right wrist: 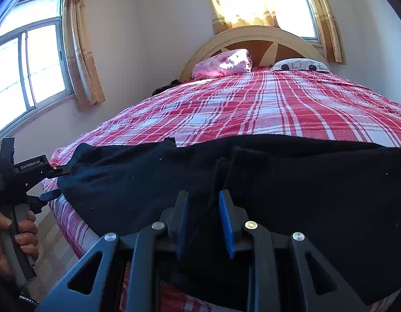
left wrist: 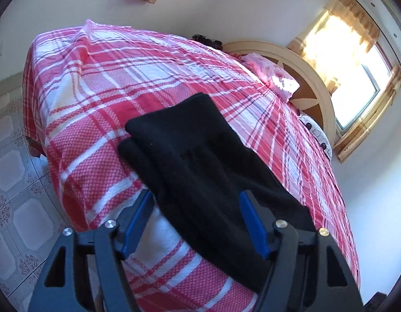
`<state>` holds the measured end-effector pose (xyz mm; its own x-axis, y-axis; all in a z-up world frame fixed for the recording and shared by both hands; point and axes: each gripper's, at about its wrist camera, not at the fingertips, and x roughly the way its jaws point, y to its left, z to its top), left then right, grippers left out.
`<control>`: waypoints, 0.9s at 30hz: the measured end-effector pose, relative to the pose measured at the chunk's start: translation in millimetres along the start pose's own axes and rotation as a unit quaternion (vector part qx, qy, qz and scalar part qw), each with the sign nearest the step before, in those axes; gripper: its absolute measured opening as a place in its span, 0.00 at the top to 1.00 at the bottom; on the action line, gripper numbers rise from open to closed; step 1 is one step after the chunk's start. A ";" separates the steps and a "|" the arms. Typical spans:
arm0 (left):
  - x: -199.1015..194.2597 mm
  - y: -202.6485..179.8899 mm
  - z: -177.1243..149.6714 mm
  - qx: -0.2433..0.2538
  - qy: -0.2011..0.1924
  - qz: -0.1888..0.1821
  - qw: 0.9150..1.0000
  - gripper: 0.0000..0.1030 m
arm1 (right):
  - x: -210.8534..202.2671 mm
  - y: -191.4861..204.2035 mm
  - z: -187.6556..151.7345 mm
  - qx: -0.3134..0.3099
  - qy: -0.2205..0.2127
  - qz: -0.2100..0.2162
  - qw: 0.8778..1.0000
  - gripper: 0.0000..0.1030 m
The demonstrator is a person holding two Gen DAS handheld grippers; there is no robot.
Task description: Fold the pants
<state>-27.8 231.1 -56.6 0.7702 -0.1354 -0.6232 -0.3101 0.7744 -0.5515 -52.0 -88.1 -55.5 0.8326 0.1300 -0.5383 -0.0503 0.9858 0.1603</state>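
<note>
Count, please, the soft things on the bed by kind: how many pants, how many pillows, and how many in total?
Pants: 1, black, lying near the bed's edge.
Pillows: 2, a pink pillow and a white patterned pillow, both by the headboard.
Total: 3, on the red plaid bedspread.

Left wrist: low, close, at the bed's side edge, facing across red-and-white plaid bedspread (left wrist: 101, 96).
Right wrist: low, close, at the foot, facing arched cream wooden headboard (right wrist: 252, 35).
Shared: black fabric pants (left wrist: 200, 156), bedspread, headboard.

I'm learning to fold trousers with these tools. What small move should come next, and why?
Probably close the left tool on the pants. Its jaws stand wide open around the cloth near the bed edge, while the right tool looks pinched on fabric.
</note>
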 end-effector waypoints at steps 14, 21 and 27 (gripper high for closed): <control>14.6 4.4 16.4 -0.032 0.003 -0.036 0.999 0.88 | -2.1 -3.0 0.4 0.005 0.004 0.005 1.000 0.74; -8.6 -47.9 23.4 0.095 -0.043 -0.063 0.993 0.89 | -42.1 -47.9 13.4 0.110 -0.039 -0.002 0.993 0.74; -39.4 -151.6 -16.7 0.277 -0.077 -0.175 0.942 0.89 | -75.2 -120.0 8.3 0.222 -0.046 -0.051 0.973 0.74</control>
<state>-20.4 108.7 42.3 0.8557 -0.3851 -0.3457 0.2840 0.9079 -0.3085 -104.0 -217.0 -27.4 0.8679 0.0030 -0.4967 0.2617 0.8471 0.4624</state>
